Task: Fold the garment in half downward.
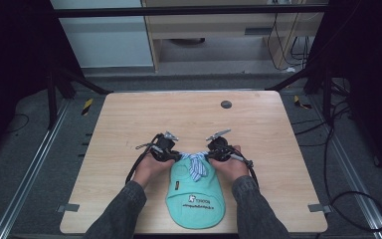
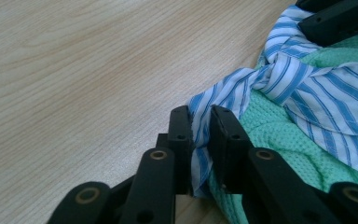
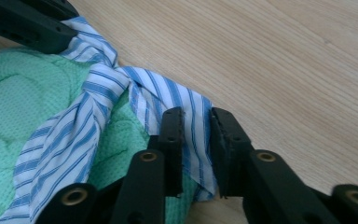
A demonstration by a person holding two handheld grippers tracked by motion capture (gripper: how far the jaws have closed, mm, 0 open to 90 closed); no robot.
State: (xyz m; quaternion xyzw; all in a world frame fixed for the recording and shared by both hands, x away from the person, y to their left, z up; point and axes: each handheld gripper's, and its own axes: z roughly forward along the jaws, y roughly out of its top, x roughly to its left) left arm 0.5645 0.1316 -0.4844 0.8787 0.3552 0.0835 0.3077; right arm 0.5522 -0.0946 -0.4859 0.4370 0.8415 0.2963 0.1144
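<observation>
Left gripper (image 2: 200, 135): jaws nearly closed on a fold of the blue-and-white striped cotton tie strip (image 2: 307, 93), the cloth pinched flat between the two black pads with a narrow gap left. Right gripper (image 3: 196, 140): same stance, jaws drawn in on the other end of the striped strip (image 3: 98, 88), cloth clamped between its pads.

High view: left gripper (image 1: 171, 156) and right gripper (image 1: 210, 154) sit just beside each other, either side of the strip's knot (image 1: 195, 158), each held in a hand with a dark grey sleeve behind it.

The two striped ends meet in that knot at the far end of the mint-green waffle-knit bib (image 1: 195, 191). From the knot, loose tails of the strip hang back over the bib toward the person.

Bib: lies flat on the light wooden table (image 1: 129, 119), long axis running from the knot toward the person, rounded end nearest the table's near edge, tied end pointing away. Dark printed lettering sits across its rounded end; too small to read. A small dark tag lies on the bib's left part, near the left hand.

A small dark round disc (image 1: 226, 104) is set in the table well beyond the knot, toward the far edge.

No containers on the table.
</observation>
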